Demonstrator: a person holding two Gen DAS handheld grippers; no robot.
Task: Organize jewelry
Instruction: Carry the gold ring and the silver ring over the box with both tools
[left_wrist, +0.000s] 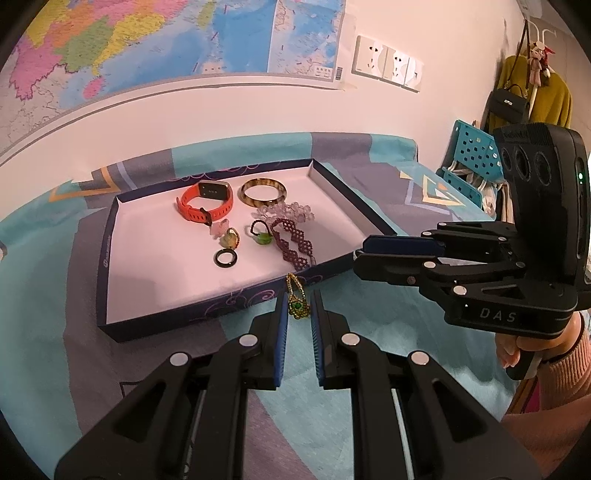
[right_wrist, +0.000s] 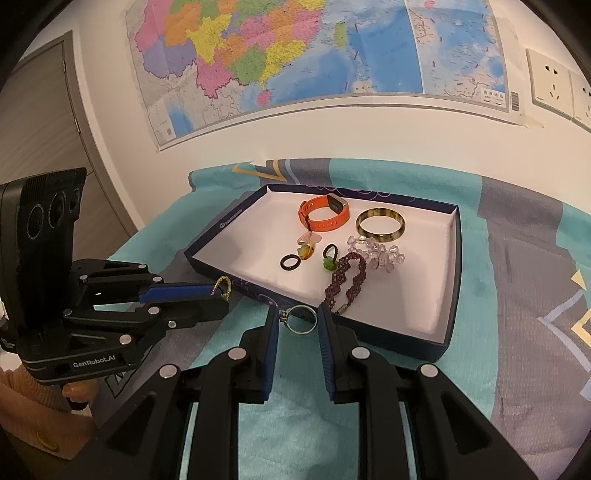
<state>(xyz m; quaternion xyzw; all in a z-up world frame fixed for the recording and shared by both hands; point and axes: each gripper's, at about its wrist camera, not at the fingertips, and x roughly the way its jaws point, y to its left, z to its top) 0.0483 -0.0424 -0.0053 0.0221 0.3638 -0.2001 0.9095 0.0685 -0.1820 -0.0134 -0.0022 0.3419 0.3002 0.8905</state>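
Note:
A shallow dark blue box tray (left_wrist: 110, 254) (right_wrist: 452, 266) lies on the bed. In it are an orange watch (left_wrist: 205, 201) (right_wrist: 325, 214), a brown bangle (left_wrist: 264, 192) (right_wrist: 380, 225), clear beads (left_wrist: 284, 213), a purple beaded bracelet (left_wrist: 293, 242) (right_wrist: 343, 280), a black ring (left_wrist: 226, 257) (right_wrist: 290, 261) and small green-stone rings (left_wrist: 263, 236). My left gripper (left_wrist: 298, 304) (right_wrist: 221, 291) is shut on a gold beaded ring with a green stone (left_wrist: 297, 299), in front of the tray's near wall. My right gripper (right_wrist: 297, 321) (left_wrist: 364, 254) holds a silver ring (right_wrist: 301, 319) between its pads beside the tray.
A teal and grey patterned sheet (left_wrist: 44, 295) (right_wrist: 517, 295) covers the bed. A map (right_wrist: 295, 55) and wall sockets (left_wrist: 388, 62) are on the wall behind. A teal perforated rack (left_wrist: 476, 147) and hanging clothes stand at the right.

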